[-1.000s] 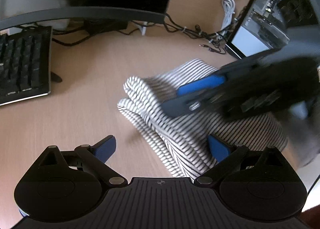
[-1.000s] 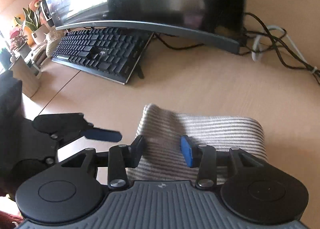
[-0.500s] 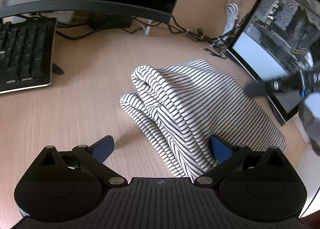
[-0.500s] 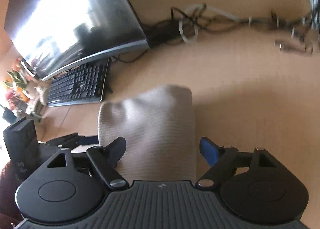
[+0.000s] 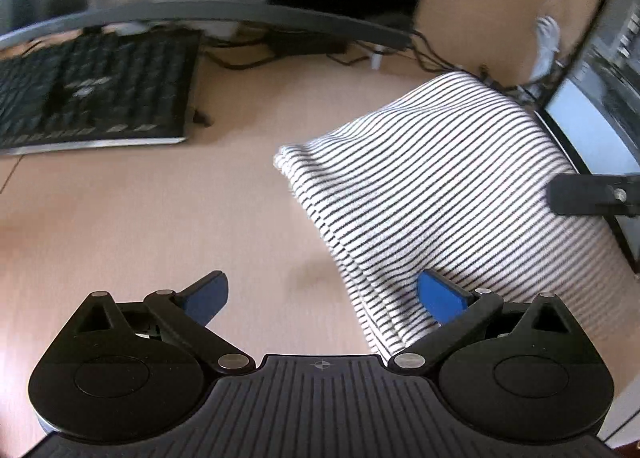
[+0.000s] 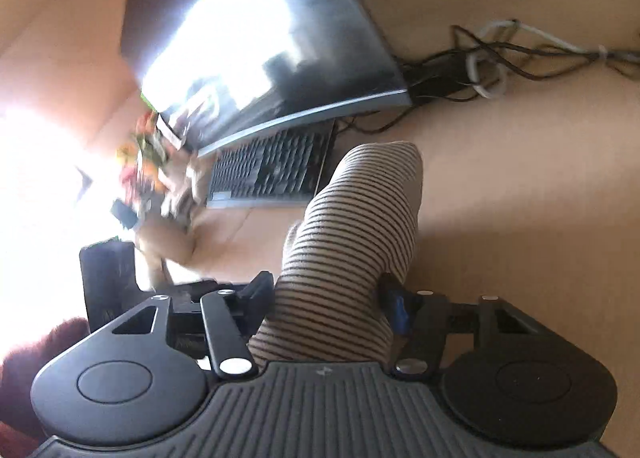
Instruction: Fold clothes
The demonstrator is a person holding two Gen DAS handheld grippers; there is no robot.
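Lifted since earlier, striped garment (image 6: 352, 242) sits between right claw (image 6: 326, 294) fingers (bunched).

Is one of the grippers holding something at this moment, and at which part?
The right gripper is closed around the near end of the striped garment. The left gripper is open and holds nothing.

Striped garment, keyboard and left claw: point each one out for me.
striped garment (image 5: 440, 185): left wrist view, middle of its top layer.
keyboard (image 5: 92, 93): left wrist view, centre of the key field.
left claw (image 5: 322, 300): left wrist view, midway between its blue fingertips.
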